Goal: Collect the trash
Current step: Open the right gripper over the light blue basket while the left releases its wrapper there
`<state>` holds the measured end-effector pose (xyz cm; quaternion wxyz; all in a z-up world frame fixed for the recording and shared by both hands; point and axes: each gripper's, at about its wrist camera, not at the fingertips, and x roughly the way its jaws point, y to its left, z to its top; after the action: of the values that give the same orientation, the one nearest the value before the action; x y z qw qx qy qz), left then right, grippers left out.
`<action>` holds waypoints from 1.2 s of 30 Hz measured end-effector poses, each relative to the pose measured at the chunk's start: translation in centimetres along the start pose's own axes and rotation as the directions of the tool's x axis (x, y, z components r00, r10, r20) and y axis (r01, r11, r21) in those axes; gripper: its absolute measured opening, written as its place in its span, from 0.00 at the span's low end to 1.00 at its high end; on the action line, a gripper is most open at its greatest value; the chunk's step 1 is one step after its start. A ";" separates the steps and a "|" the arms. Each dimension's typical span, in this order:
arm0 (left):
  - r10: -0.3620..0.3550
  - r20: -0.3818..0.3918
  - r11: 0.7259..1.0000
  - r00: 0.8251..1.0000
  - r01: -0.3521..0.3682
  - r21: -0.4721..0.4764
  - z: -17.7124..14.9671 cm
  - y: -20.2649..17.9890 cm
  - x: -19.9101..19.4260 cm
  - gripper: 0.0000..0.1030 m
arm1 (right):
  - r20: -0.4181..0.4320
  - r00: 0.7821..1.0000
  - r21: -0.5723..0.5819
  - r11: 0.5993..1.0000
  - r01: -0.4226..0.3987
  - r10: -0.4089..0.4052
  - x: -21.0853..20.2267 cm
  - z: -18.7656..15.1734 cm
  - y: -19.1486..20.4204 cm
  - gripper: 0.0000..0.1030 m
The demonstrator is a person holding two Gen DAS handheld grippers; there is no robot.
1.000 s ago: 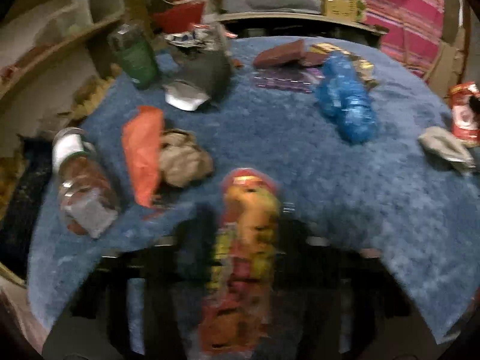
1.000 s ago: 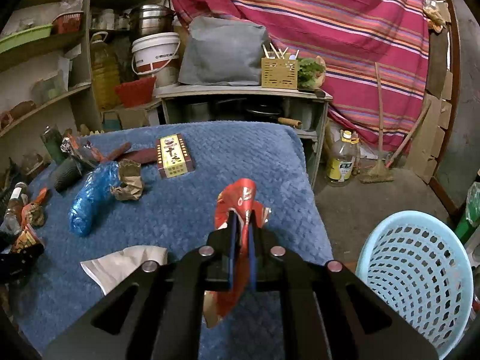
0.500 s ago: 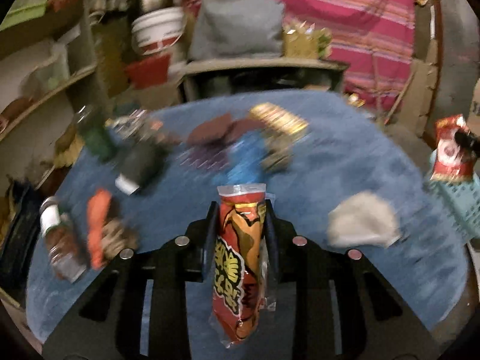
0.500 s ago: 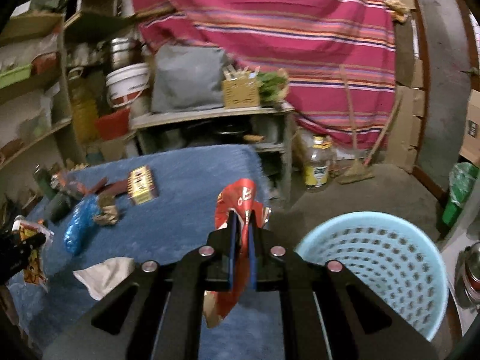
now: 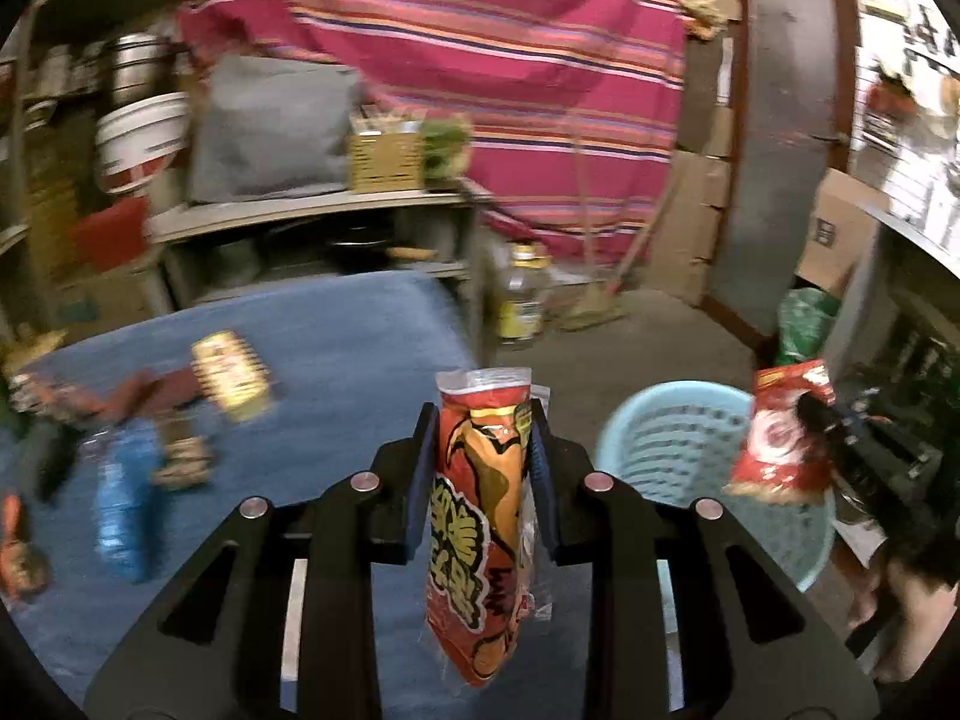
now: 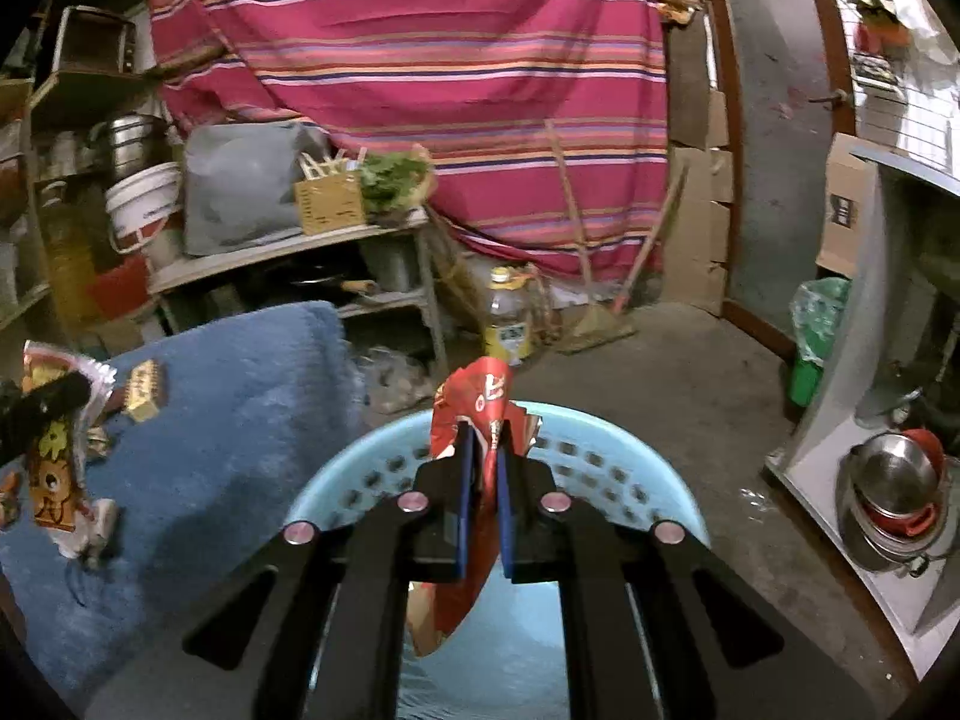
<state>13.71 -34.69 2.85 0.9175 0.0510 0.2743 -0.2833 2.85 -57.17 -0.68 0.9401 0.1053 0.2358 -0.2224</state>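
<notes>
My left gripper (image 5: 480, 420) is shut on an orange snack bag (image 5: 480, 516) that hangs upright between its pads, above the blue-covered table's right end. My right gripper (image 6: 486, 438) is shut on a crumpled red wrapper (image 6: 480, 396) and hovers directly over the light blue perforated basket (image 6: 372, 474) on the floor. In the left wrist view the basket (image 5: 660, 438) stands to the right of the table, with the red wrapper (image 5: 780, 438) and the right gripper above its far side. The right wrist view catches the orange bag (image 6: 54, 462) at the left edge.
More litter lies on the blue cloth (image 5: 336, 360): a blue plastic wrapper (image 5: 120, 516), a yellow box (image 5: 231, 375), crumpled paper (image 5: 180, 456). A shelf (image 6: 288, 252), a bottle (image 6: 507, 324) and a broom (image 6: 594, 312) stand behind; metal bowls (image 6: 894, 480) sit at the right.
Both grippers swung right with their wrappers. The left lifted the orange bag off the table toward the table's right end. The right came from above the table's edge to over the basket.
</notes>
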 end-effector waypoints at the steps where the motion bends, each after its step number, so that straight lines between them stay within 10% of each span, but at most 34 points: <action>1: -0.022 -0.003 1.000 1.000 0.022 0.011 0.1 -1.5 0.6 0.27 | -0.002 1.000 0.005 1.000 0.005 -0.005 0.0 -0.2 -0.4 0.07; 21: -0.098 -0.084 0.989 0.992 0.106 0.104 -1.1 -12.3 10.0 0.32 | -0.076 0.996 0.086 0.995 0.044 -0.038 3.0 -2.1 -6.2 0.07; 36: 0.067 0.042 0.998 0.997 -0.067 0.018 0.2 -2.5 2.7 0.94 | -0.120 0.991 0.032 0.997 0.064 -0.059 4.3 -1.8 -1.7 0.11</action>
<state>14.29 -38.11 1.74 0.9314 0.0632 0.2508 -0.2561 4.76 -59.67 -4.55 0.9152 0.1276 0.2904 -0.2487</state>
